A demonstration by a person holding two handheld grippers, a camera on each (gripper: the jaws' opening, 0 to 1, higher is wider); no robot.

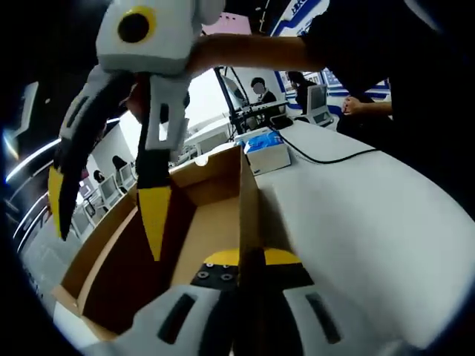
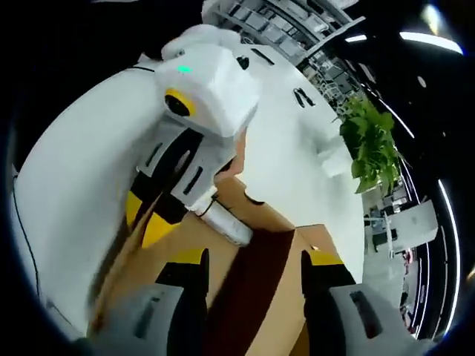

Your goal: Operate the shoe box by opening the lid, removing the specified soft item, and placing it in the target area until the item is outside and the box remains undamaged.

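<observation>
1. We saw a broad white tabletop (image 1: 371, 215) carrying everything, with a black cable (image 1: 326, 157) lying across it in the left gripper view.
2. The shoe box (image 1: 215, 230) sat on that tabletop: brown cardboard, open at the top, its inner floor pale tan and one inner side a darker reddish brown. In the right gripper view the shoe box (image 2: 223, 245) showed the same tan panels and a dark brown wall running up between the jaws.
3. The left gripper (image 1: 249, 263) was clamped on the upright cardboard wall of the box, its yellow-tipped jaws pressed on either side of that thin edge.
4. The right gripper (image 1: 111, 215) hung over the open box in the left gripper view, its jaws spread apart with nothing between them; in its own view the right gripper (image 2: 252, 267) straddled the dark wall with gaps either side.
5. A green potted plant (image 2: 371, 144) stood at the far tabletop edge.
6. A small blue and white carton (image 1: 266, 148) lay just beyond the box.
7. A pale cylindrical item (image 2: 226, 221) lay at the box rim beside the left gripper (image 2: 159, 211); we could not tell what it was.
</observation>
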